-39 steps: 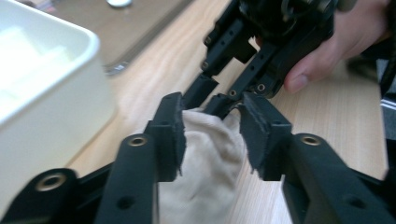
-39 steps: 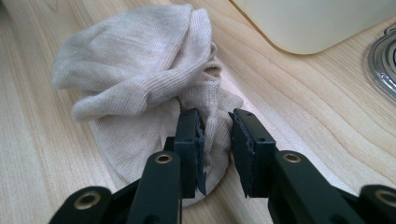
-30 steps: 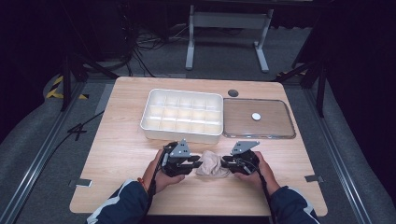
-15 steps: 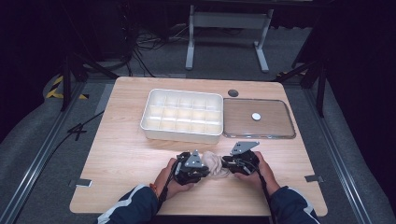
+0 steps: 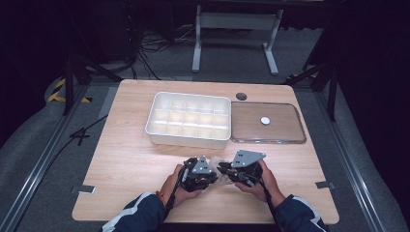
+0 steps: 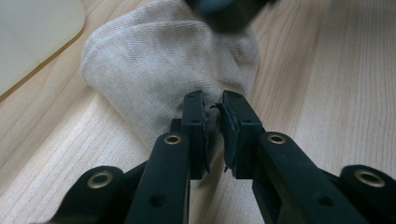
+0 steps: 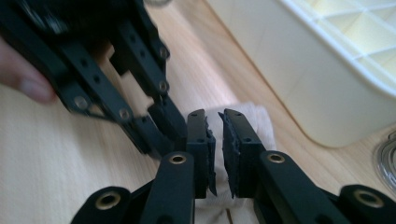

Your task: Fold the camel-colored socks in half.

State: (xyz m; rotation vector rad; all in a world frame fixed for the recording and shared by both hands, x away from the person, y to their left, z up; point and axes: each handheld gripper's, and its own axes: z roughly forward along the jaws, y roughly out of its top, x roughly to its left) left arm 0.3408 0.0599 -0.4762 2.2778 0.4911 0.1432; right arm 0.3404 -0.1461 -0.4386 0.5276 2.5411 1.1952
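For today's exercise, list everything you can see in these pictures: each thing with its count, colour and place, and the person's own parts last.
Beige knitted sock: one, near table edge, between the grippers.
White plastic compartment tray: one, table centre.
Clear flat lid: one, right of the tray, touching it; white round knob on it.
Light wooden table: one, on grey floor.
Left gripper: black, jaws shut on the sock.
Right gripper: black, jaws have just been closing, sock between them.
Hands: two, blue sleeves.

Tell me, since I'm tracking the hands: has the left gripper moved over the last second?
Yes. The left gripper has shifted toward the near table edge and rightward, away from the white divided tray, closer to the right gripper.
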